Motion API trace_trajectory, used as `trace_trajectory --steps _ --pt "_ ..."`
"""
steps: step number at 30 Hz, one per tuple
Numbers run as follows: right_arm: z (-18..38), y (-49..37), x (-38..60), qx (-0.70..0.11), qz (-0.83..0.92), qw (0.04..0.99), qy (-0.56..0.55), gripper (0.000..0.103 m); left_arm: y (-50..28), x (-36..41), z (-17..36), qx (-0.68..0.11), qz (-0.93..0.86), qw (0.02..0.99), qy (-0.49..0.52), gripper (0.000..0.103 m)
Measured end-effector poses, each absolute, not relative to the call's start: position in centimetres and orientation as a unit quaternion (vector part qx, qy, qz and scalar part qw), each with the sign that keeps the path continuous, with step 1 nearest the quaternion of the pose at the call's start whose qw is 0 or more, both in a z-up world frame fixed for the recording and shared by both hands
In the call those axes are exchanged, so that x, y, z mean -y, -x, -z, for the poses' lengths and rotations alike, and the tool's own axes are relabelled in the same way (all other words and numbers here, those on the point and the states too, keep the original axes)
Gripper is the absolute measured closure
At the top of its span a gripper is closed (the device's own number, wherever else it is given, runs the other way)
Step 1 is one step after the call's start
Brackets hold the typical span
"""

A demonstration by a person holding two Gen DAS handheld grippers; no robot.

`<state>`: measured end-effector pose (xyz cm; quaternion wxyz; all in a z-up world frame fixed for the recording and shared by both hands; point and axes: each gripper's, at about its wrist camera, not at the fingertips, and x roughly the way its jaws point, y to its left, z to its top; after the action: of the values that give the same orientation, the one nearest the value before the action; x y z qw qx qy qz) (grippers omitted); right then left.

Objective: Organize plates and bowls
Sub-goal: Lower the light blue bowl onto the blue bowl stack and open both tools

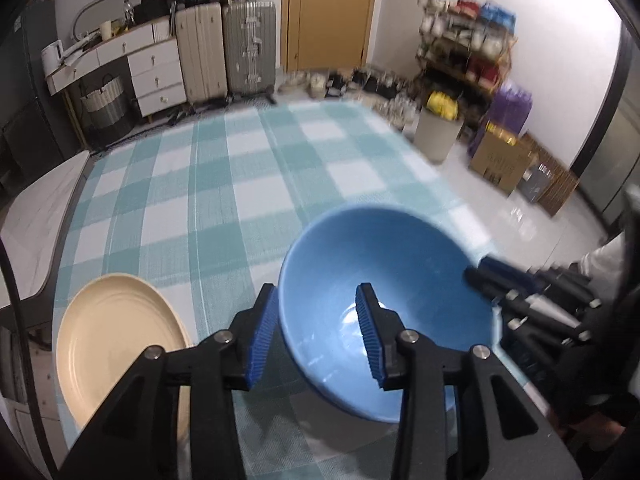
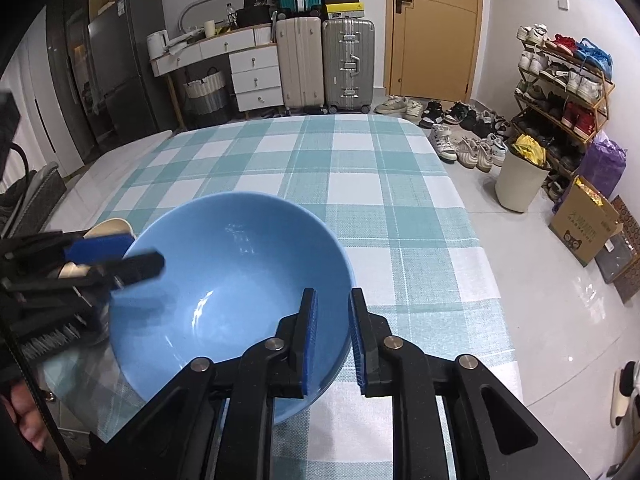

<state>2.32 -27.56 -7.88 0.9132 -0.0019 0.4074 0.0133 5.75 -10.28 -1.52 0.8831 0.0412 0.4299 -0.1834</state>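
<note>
Bowl [image 2: 224,288] lifted above table [image 2: 360,184] near edge. Right gripper [image 2: 334,336] straddling rim, jaws parted slightly (contact unclear). Left gripper [image 1: 316,332] spread astride opposite rim. Plate [image 1: 116,344] alongside.

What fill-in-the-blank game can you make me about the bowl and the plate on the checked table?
1. The round glossy bowl is coloured ___.
2. The cream round dish lying on the checked teal-and-white tablecloth is a ___.
3. One finger of the right gripper is inside the bowl, and the other finger is ___ it.

Missing words: blue; plate; outside
</note>
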Motion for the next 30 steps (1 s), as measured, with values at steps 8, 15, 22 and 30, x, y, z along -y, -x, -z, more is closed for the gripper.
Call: trace_trajectory --steps 8,15,22,30 --pt "8.8 -2.2 29.2 -0.415 -0.007 0.909 -0.034 0.083 -7.2 9.0 3.1 -0.451 0.154 0.878 -0.051 0.061" --pt "8.5 -2.0 29.5 -0.409 -0.013 0.912 -0.034 0.083 -9.2 8.3 6.9 -0.495 0.146 0.856 -0.032 0.059" --pt "8.5 -2.3 30.0 -0.407 -0.020 0.912 -0.047 0.081 -9.6 9.0 8.7 -0.519 0.160 0.839 -0.032 0.060" --pt "7.8 -2.6 30.2 -0.400 -0.025 0.914 -0.059 0.080 -10.1 8.1 6.3 -0.490 0.157 0.857 -0.014 0.059"
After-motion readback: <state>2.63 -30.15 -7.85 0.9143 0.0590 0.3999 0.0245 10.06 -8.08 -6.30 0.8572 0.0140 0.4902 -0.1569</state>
